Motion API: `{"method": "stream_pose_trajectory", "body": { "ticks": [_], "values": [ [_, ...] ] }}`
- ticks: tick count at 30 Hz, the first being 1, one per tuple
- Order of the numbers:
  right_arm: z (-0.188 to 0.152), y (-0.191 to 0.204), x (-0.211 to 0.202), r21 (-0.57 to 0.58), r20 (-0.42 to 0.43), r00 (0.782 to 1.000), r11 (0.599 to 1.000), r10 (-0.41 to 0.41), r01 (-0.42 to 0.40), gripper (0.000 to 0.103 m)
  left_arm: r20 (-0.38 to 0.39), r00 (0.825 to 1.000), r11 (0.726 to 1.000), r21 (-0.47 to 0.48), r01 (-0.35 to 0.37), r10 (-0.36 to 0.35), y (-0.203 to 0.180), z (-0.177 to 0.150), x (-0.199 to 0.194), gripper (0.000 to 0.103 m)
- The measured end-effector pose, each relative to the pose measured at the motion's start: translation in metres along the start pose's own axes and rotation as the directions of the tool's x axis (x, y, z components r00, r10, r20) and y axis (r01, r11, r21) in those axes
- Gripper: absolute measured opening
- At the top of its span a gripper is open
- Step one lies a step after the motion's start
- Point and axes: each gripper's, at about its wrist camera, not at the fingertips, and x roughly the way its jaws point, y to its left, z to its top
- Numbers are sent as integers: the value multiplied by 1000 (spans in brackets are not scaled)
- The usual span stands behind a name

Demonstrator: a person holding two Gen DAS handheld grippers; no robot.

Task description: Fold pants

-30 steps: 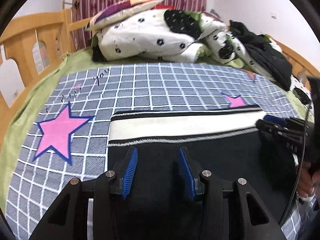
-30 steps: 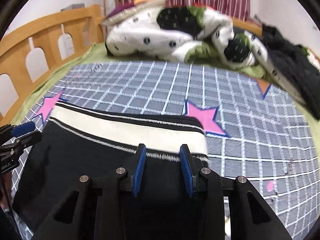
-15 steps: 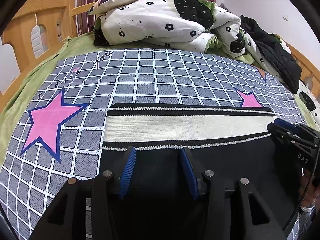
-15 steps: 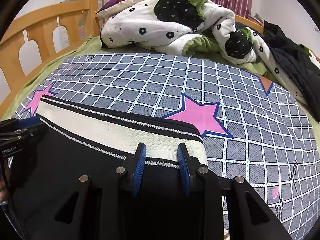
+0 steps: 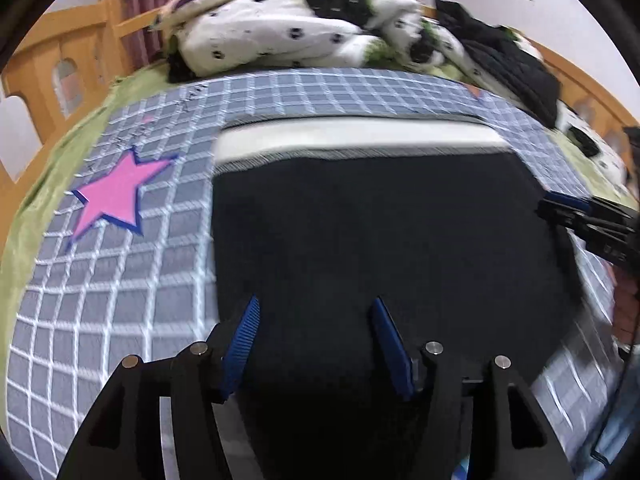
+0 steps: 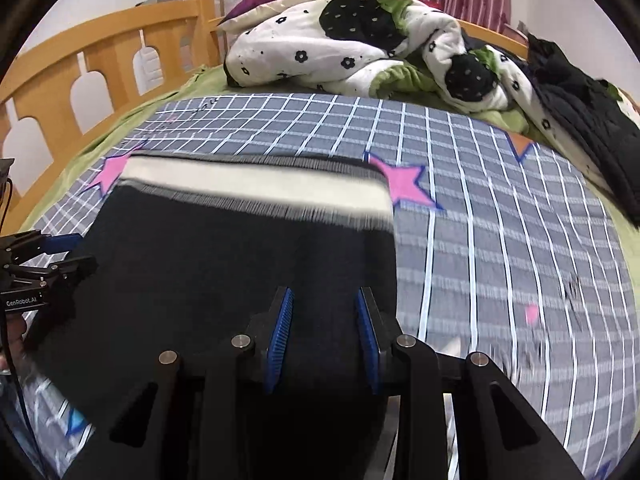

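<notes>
One pair of black pants (image 5: 372,232) was spread flat on the checked bedspread (image 5: 120,280), its white waistband (image 5: 352,138) turned toward the heaped quilt (image 6: 348,48) at the bed's far end. The left gripper (image 5: 316,344) was seen with its jaws just opened further, the blue pads (image 5: 242,340) standing apart over the dark cloth without pressing it. The right gripper (image 6: 324,340) was held narrower above the pants' near right part; whether it pinched cloth could not be told. A black jacket (image 6: 584,120) was seen at the far right edge.

Even, soft indoor light, no glare, strong fisheye bending with dark vignetted corners, motion blur smearing both views, heaviest centre and lower right.
</notes>
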Motion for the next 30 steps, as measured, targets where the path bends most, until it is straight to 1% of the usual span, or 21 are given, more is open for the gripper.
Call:
{"method": "stream_pose_trajectory", "body": {
  "ticks": [1, 4, 5, 7, 8, 10, 11, 12, 13, 15, 16, 17, 18, 19, 21, 22, 23, 25, 26, 28, 30],
  "values": [
    [-10, 3, -8, 9, 1, 1000, 1000, 11, -11, 32, -5, 1000, 1000, 8, 11, -11, -5, -8, -6, 57],
    [-31, 13, -22, -14, -16, 1000, 1000, -2, 1, 32, 14, 998, 997, 41, -64, 63, -18, -34, -24, 58],
    [-42, 17, -26, -35, -35, 999, 999, -28, 26, 32, 14, 997, 996, 34, -78, 78, -19, -41, -29, 58],
    [-55, 17, -36, -24, -40, 998, 999, -38, 37, 32, -13, 997, 997, -28, -71, 70, -15, -54, -38, 58],
    [-58, 15, -41, -3, -51, 998, 999, -33, 33, 32, -12, 997, 996, -60, -71, 71, -12, -60, -44, 58],
    [-66, 5, -52, 99, -83, 997, 995, -3, 12, 32, -15, 996, 992, -92, -85, 84, -10, -67, -55, 58],
    [-71, -1, -62, 174, -92, 996, 985, 1, 15, 32, -13, 997, 991, -111, -80, 79, -8, -70, -63, 58],
    [-74, -3, -71, 201, -90, 996, 979, -14, 32, 32, -5, 997, 989, -126, -73, 73, -7, -72, -71, 58],
    [-75, -2, -80, 204, -83, 996, 978, -28, 45, 32, 7, 997, 988, -135, -78, 79, -8, -74, -82, 58],
    [-77, 4, -114, 198, -16, 998, 978, -57, 59, 33, 47, 994, 987, -134, -94, 101, -14, -73, -106, 58],
    [-76, 6, -126, 198, 8, 998, 978, -67, 64, 36, 63, 992, 986, -130, -101, 110, -18, -72, -117, 58],
    [-77, 9, -141, 202, 36, 996, 977, -76, 67, 38, 81, 990, 987, -126, -103, 114, -22, -71, -126, 60],
    [-79, 13, -158, 203, 64, 995, 977, -78, 64, 43, 106, 987, 987, -122, -105, 118, -28, -70, -140, 63],
    [-81, 17, -171, 200, 80, 994, 978, -73, 55, 44, 121, 985, 987, -120, -105, 120, -32, -70, -149, 70],
    [-83, 25, -189, 189, 91, 992, 980, -89, 71, 44, 170, 978, 988, -118, -102, 121, -43, -71, -170, 72],
    [-85, 30, -196, 183, 96, 990, 980, -102, 83, 47, 181, 975, 986, -125, -107, 129, -46, -72, -176, 76],
    [-86, 34, -203, 176, 106, 989, 980, -108, 88, 53, 194, 972, 986, -133, -105, 130, -49, -74, -183, 77],
    [-92, 42, -215, 165, 122, 986, 982, -112, 91, 88, 200, 973, 985, -146, -89, 118, -55, -77, -192, 77],
    [-94, 46, -220, 158, 133, 985, 984, -108, 87, 91, 198, 975, 986, -152, -73, 103, -57, -80, -195, 77],
    [-99, 55, -230, 142, 146, 983, 986, -108, 88, 92, 190, 978, 984, -171, -57, 89, -59, -83, -197, 77],
    [-100, 58, -231, 136, 140, 984, 986, -114, 95, 93, 185, 978, 982, -175, -67, 99, -64, -85, -198, 77]
  ]
}}
